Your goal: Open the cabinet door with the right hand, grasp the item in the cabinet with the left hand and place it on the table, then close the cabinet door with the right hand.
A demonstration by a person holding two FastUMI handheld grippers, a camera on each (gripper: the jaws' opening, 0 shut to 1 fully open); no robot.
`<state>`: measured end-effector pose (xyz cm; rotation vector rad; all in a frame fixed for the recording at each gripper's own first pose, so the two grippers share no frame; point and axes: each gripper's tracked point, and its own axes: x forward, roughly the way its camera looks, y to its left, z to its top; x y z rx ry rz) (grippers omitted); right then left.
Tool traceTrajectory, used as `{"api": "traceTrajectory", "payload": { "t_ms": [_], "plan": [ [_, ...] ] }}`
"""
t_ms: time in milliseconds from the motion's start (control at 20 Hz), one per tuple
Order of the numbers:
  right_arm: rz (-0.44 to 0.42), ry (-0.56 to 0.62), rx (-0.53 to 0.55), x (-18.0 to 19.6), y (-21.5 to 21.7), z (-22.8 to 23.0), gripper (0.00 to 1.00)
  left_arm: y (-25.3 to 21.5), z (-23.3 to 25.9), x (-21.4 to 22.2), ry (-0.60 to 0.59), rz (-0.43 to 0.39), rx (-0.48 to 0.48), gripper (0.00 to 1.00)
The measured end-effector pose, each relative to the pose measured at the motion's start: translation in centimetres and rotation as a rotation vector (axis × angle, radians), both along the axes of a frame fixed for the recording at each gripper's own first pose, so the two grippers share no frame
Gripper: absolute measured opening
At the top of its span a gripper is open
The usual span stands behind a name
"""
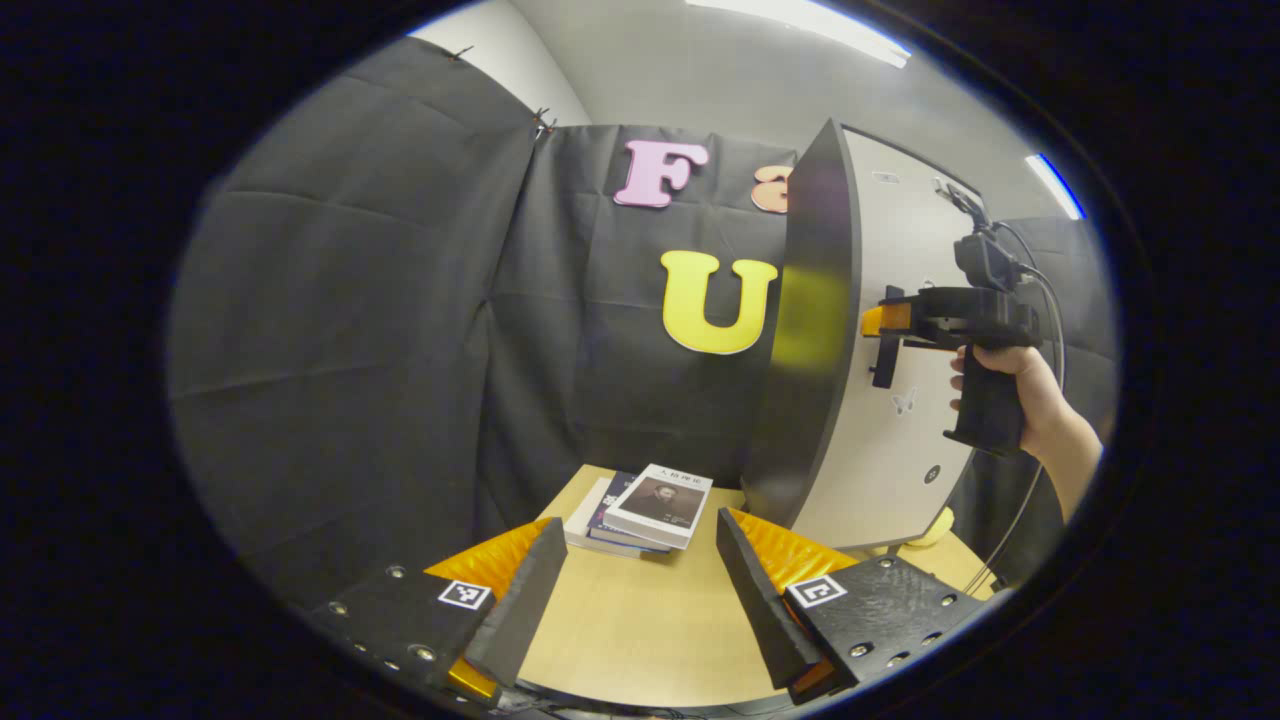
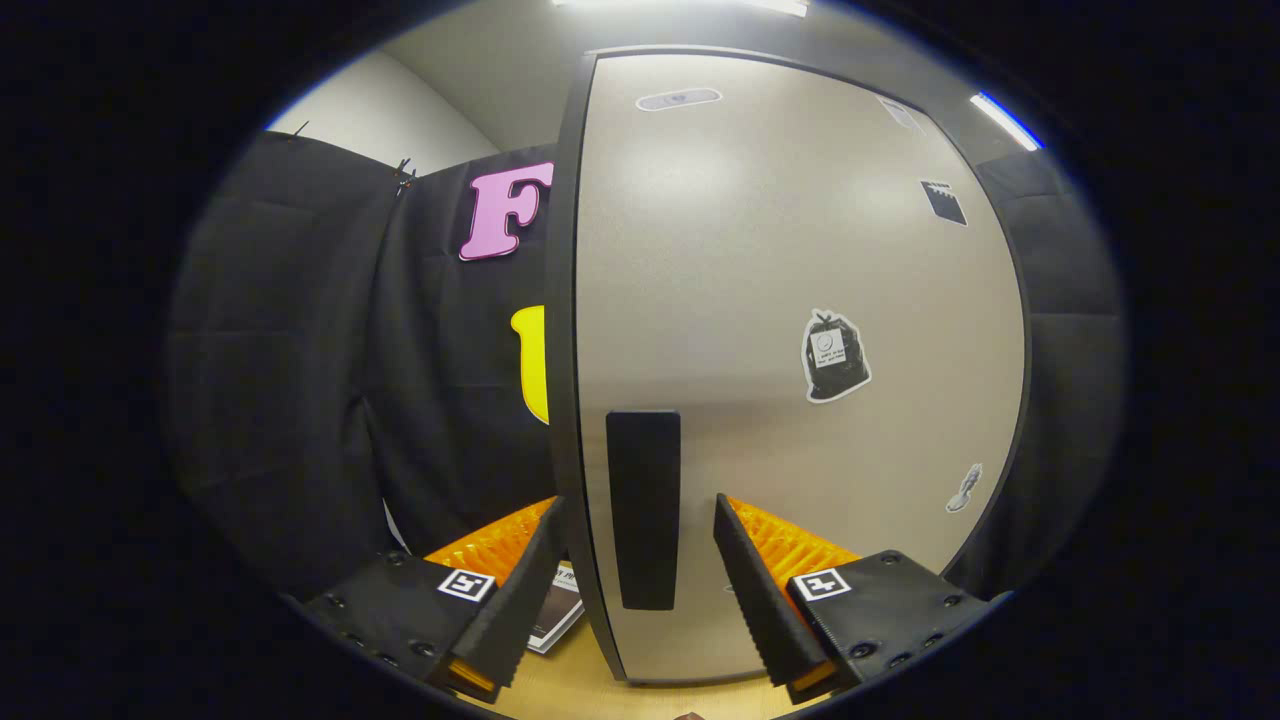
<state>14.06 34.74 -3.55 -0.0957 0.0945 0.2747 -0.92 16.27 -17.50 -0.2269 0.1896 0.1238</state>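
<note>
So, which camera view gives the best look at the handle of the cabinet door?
The right gripper view: the handle stands upright, face-on, between the right gripper fingers, which are open around it. In the left gripper view, the cabinet door is seen at an angle and the right gripper sits at the handle, hiding most of it.

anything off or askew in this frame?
Nothing stands out. The cabinet door looks intact, with its handle between the open right gripper's fingers, untouched. The books sit stacked slightly askew on the table, nothing spilled. The left gripper hangs open.
</note>
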Motion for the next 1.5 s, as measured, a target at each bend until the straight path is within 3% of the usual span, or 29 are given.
{"api": "traceTrajectory", "payload": {
  "t_ms": [50, 150, 200, 250, 300, 350, 450, 600, 850, 1250, 1500],
  "plan": [
    [-0.007, 0.003, 0.006, 0.1, 0.0, 0.0, 0.78, 0.2, -0.5, -0.2, 0.007, 0.008, -0.017, 0.92],
    [-0.013, 0.010, 0.021, 0.3, 0.1, 0.1, 0.61, 0.4, -1.3, -0.4, 0.026, 0.017, -0.040, 0.92],
    [-0.011, 0.014, 0.025, 0.3, 0.2, 0.2, 0.55, 0.7, -1.8, -0.6, 0.047, 0.025, -0.022, 0.92],
    [-0.020, 0.012, 0.018, 0.4, 0.0, 0.3, 0.42, 1.3, -2.3, -0.8, 0.067, 0.037, 0.011, 0.92],
    [-0.025, 0.010, 0.012, 0.5, 0.1, 0.2, 0.37, 1.7, -2.5, -1.1, 0.077, 0.044, 0.047, 0.92],
    [-0.030, 0.008, 0.000, 0.3, -0.1, 0.2, 0.40, 1.5, -2.2, -1.1, 0.077, 0.044, 0.072, 0.91],
    [-0.042, 0.006, 0.000, 0.2, -0.3, 0.1, 0.33, 0.9, -1.6, -1.3, 0.065, 0.028, 0.079, 0.91],
    [-0.051, 0.027, 0.051, 0.2, -0.2, 0.3, 0.31, -0.2, -1.9, -1.5, 0.063, -0.001, 0.071, 0.92],
    [0.001, 0.013, 0.007, -0.4, -0.2, 0.1, 0.17, -1.9, -2.3, -1.8, 0.072, -0.045, 0.066, 0.92],
    [0.124, -0.020, -0.040, -4.4, -1.9, 0.2, 0.19, -5.5, -1.0, -2.4, 0.065, -0.044, 0.079, 0.92],
    [0.219, -0.007, -0.030, -7.4, -3.8, 0.5, 0.19, -9.0, 0.6, -3.7, 0.069, -0.038, 0.142, 0.92]
  ]
}}
